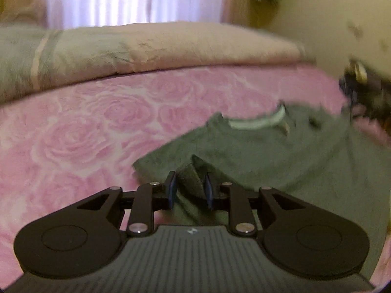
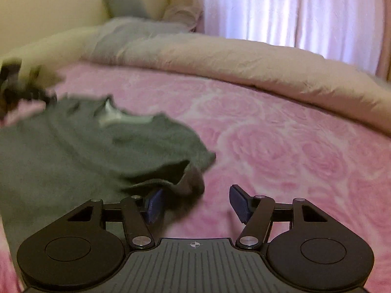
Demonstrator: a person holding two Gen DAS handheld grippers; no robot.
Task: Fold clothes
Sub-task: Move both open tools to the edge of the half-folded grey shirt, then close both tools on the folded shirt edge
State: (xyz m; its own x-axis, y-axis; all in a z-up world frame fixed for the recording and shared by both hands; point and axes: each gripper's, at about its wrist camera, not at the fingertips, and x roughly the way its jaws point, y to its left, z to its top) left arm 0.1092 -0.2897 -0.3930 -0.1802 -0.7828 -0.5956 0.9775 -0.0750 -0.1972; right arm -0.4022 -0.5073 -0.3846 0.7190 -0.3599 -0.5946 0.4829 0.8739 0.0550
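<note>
A grey-green T-shirt (image 1: 256,151) with a pale collar lies on the pink rose-patterned bedspread (image 1: 80,134). My left gripper (image 1: 189,189) is at the shirt's left sleeve. A fold of the sleeve sits between its blue pads, which stand a little apart. In the right wrist view the same shirt (image 2: 85,146) lies at the left. My right gripper (image 2: 195,204) is open wide at the shirt's right sleeve. The sleeve cloth drapes over its left pad (image 2: 154,205), and its right pad is free over the bedspread (image 2: 281,146).
A rolled beige and grey duvet (image 1: 146,51) lies across the far side of the bed, also in the right wrist view (image 2: 244,61). A white curtain (image 2: 281,7) hangs behind. Grey pillows (image 2: 127,7) sit at the far corner. The other gripper shows blurred at the frame edge (image 1: 361,92).
</note>
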